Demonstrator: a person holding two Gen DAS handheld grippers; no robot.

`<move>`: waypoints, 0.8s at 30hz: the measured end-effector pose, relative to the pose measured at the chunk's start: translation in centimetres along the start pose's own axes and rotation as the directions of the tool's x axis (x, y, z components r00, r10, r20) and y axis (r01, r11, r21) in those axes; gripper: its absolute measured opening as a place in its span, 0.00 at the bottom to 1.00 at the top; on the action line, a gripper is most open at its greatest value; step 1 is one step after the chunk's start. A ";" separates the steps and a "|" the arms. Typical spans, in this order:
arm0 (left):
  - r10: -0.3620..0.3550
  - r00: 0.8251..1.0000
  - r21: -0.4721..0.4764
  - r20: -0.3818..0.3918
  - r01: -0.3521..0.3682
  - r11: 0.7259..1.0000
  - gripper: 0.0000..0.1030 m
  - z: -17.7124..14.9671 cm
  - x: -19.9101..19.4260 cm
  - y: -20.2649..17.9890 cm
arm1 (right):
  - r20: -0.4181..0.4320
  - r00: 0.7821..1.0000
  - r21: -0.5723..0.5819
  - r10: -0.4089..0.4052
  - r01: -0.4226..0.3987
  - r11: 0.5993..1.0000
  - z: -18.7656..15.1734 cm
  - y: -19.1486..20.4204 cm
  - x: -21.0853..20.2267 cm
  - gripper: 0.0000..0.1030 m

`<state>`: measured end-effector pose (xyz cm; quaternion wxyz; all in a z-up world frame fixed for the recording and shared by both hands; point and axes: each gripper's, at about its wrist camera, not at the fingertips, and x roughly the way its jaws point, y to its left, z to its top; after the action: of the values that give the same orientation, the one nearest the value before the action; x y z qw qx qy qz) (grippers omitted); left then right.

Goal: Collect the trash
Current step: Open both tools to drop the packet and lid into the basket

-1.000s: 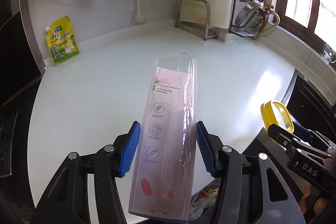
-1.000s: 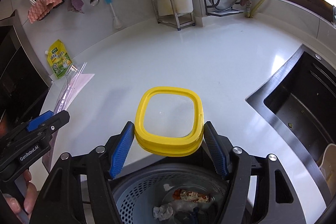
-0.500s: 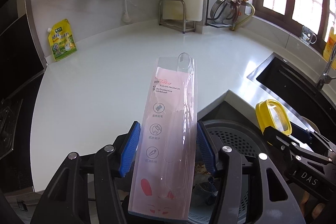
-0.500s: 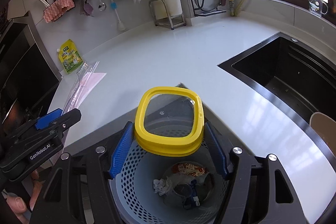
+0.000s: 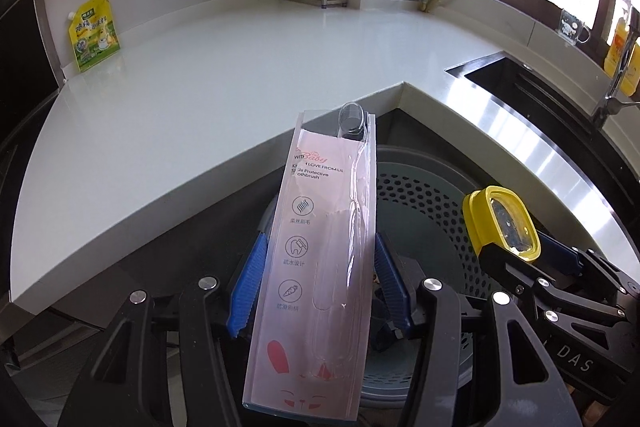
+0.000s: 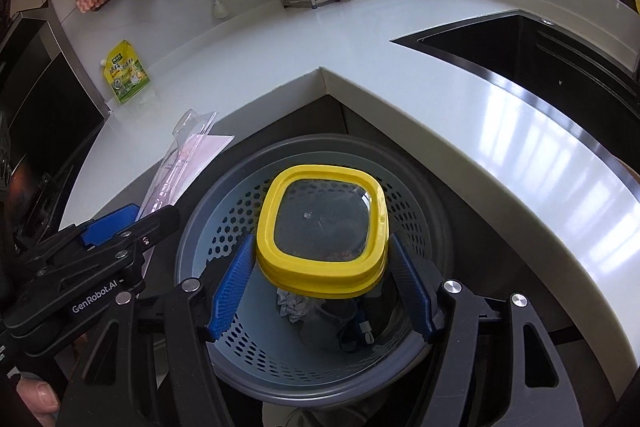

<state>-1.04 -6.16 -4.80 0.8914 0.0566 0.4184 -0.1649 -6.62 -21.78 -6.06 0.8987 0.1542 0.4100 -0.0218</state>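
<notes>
Moved: both grippers from worktop (image 5: 192, 99) to above bin (image 6: 224, 223). Left gripper (image 5: 318, 279) fingers clamped on toothbrush packet (image 5: 320, 267); right gripper (image 6: 320, 275) fingers on yellow lid (image 6: 324, 227). Step: disposal. Next: release both.

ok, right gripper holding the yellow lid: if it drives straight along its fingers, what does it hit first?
Probably the far inner wall of the grey perforated bin, which sits beyond the right gripper and the yellow lid. If higher than it looks, the countertop edge; depth unclear.
</notes>
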 end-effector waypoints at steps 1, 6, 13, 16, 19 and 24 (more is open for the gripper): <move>0.001 1.000 -0.001 -0.002 -0.001 1.000 0.52 -0.1 0.1 0.0 | 0.000 1.000 -0.002 -0.001 0.001 1.000 0.0 0.0 0.1 0.64; -0.003 1.000 -0.020 -0.009 0.002 1.000 0.54 -0.1 0.3 0.5 | 0.005 1.000 0.019 0.025 -0.025 0.999 0.0 -0.5 0.3 0.64; 0.003 1.000 -0.038 0.001 -0.003 0.999 0.73 -0.1 -0.1 0.8 | 0.038 0.998 0.073 0.048 -0.051 0.996 0.0 -1.7 -0.5 0.74; 0.004 1.000 -0.043 -0.002 -0.004 0.999 0.74 -0.1 -0.1 0.9 | 0.037 0.998 0.084 0.052 -0.055 0.995 -0.1 -1.9 -0.5 0.74; 0.010 1.000 -0.043 -0.002 -0.010 0.999 0.75 -0.2 -0.3 0.9 | 0.037 0.998 0.080 0.048 -0.051 0.996 -0.1 -1.9 -0.5 0.74; 0.026 1.000 -0.041 0.001 -0.026 0.999 0.76 -0.2 -0.3 1.0 | 0.043 0.998 0.065 0.039 -0.042 0.997 -0.2 -1.6 -0.7 0.74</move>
<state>-1.00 -5.11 -4.70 0.8947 0.0438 0.4203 -0.1447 -7.46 -23.36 -6.09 0.9017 0.1914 0.3871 -0.0203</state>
